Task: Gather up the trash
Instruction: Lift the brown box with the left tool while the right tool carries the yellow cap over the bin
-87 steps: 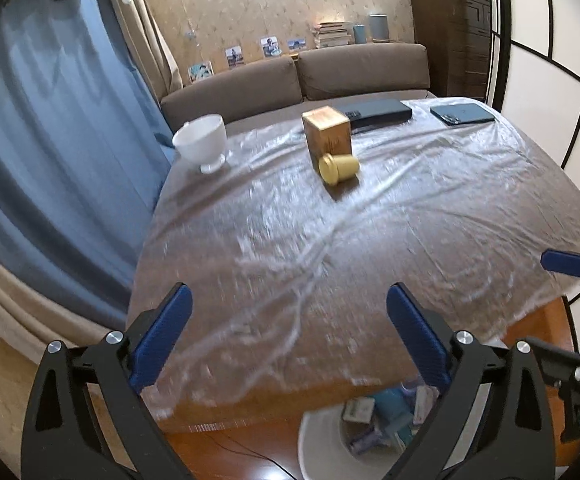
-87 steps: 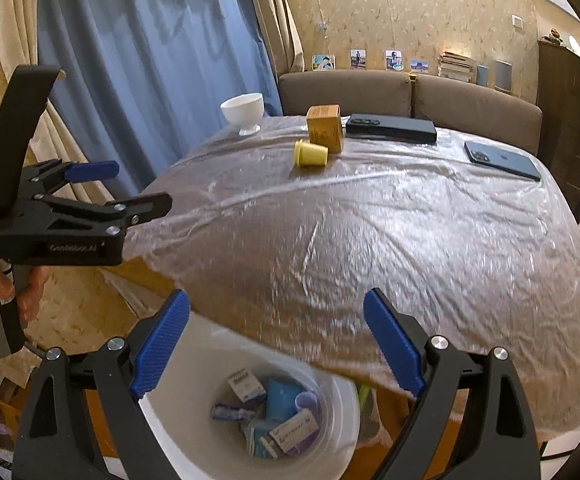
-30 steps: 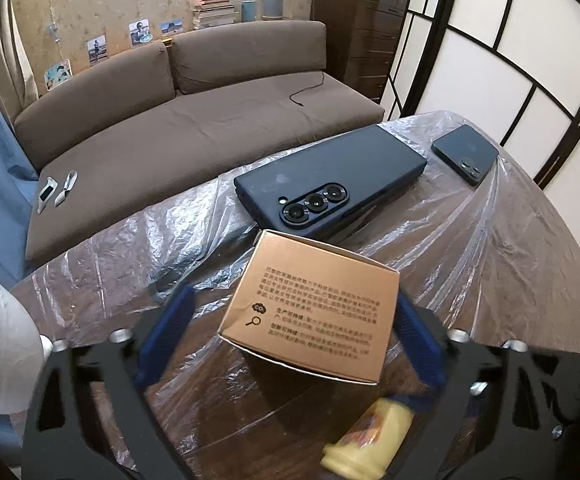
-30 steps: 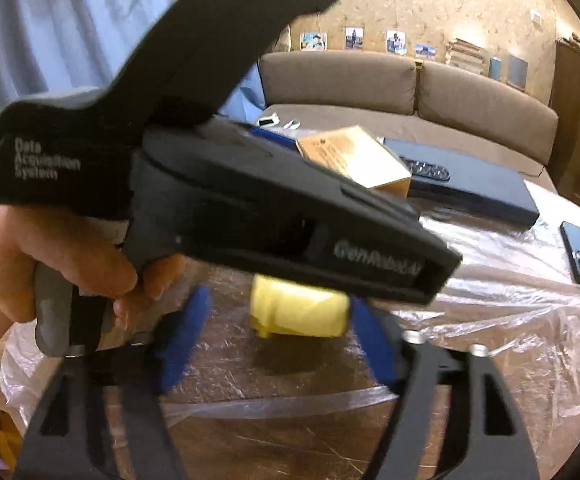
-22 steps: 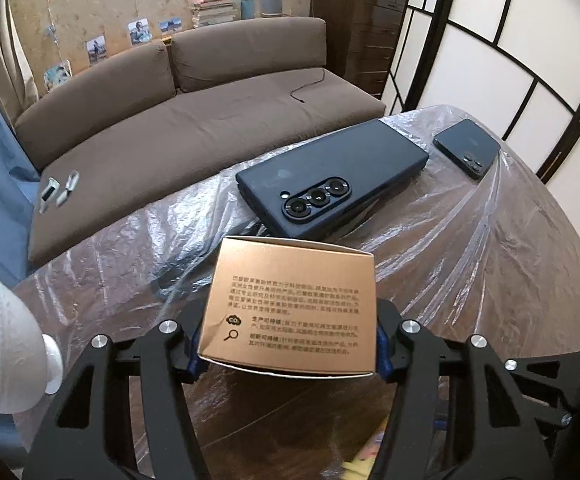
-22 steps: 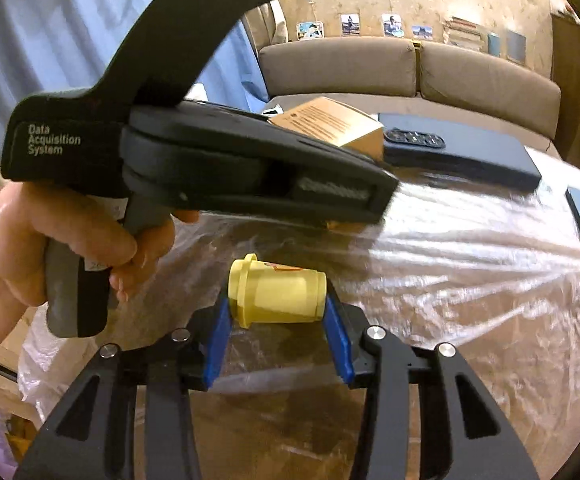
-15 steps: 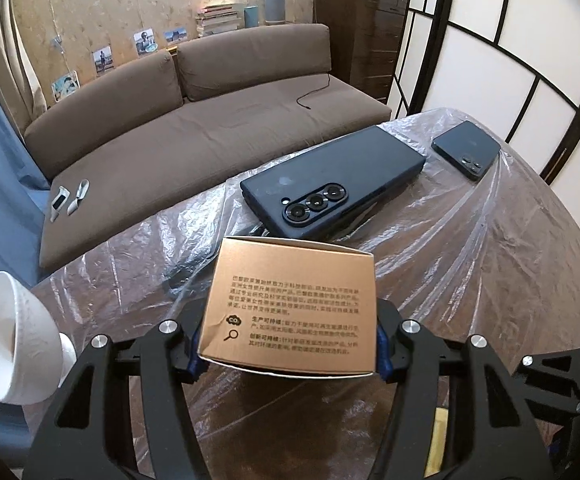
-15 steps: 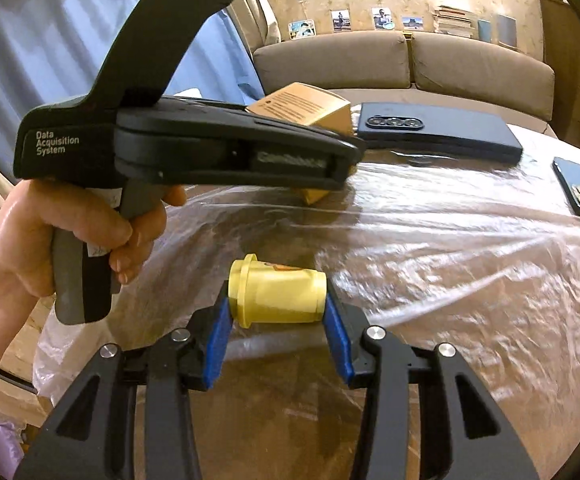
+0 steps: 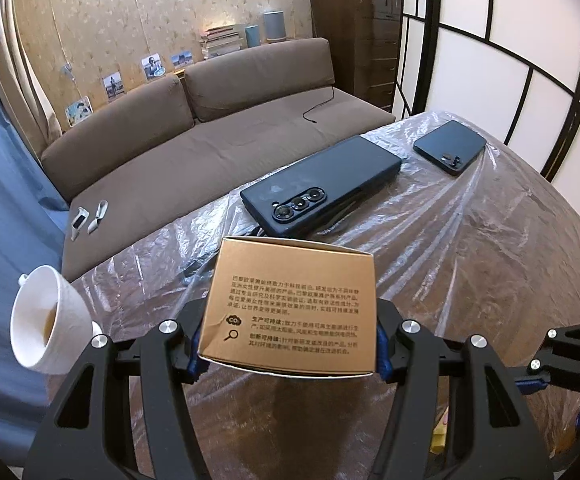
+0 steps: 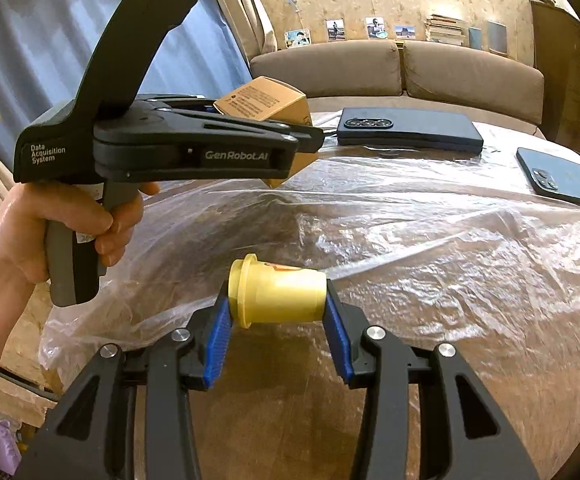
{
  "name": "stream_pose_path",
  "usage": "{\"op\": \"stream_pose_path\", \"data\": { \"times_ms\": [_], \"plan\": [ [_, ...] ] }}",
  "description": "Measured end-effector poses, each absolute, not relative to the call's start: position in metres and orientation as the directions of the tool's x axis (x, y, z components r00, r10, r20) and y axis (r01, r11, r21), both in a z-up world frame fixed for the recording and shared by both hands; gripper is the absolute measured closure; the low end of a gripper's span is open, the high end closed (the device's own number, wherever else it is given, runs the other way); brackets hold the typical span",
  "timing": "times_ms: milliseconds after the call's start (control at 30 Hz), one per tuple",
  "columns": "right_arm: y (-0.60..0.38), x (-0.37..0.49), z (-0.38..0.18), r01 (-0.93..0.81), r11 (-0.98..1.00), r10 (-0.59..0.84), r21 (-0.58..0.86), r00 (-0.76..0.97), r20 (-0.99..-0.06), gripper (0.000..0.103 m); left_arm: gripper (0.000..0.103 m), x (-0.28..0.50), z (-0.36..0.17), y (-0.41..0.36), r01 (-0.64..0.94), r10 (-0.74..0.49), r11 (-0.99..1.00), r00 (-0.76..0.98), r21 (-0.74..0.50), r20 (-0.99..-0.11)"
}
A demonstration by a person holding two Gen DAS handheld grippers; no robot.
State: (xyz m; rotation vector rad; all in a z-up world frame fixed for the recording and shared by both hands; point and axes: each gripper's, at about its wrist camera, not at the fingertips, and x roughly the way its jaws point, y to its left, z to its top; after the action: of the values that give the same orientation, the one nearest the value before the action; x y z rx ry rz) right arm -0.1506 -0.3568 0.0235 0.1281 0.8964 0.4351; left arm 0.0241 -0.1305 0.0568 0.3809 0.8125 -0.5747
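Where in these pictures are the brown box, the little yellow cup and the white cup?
brown box (image 9: pixel 290 304): left wrist view, on its printed face.
little yellow cup (image 10: pixel 280 296): right wrist view, on its side wall.
white cup (image 9: pixel 46 322): left wrist view, on its inner wall.

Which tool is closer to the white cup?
Left. The left tool, gripping the brown box, is right beside the white cup. The right tool, gripping the yellow bottle, sits on the far side of the left one, farther away.
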Motion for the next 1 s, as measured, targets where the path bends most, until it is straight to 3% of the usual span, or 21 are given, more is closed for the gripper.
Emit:
{"op": "stream_pose_path", "data": {
  "times_ms": [533, 1000],
  "plan": [
    [-0.373, -0.197, 0.026, -0.349, 0.882, 0.465, 0.316, 0.538, -0.703, 0.061, 0.042, -0.033, 0.065, -0.131, 0.599, -0.288, 0.780, 0.600, 0.181, -0.746],
    [-0.390, -0.241, 0.036, -0.346, 0.888, 0.453, 0.302, 0.550, -0.702, 0.061, 0.042, -0.105, 0.046, -0.118, 0.643, -0.315, 0.763, 0.456, 0.064, -0.833]
  ]
}}
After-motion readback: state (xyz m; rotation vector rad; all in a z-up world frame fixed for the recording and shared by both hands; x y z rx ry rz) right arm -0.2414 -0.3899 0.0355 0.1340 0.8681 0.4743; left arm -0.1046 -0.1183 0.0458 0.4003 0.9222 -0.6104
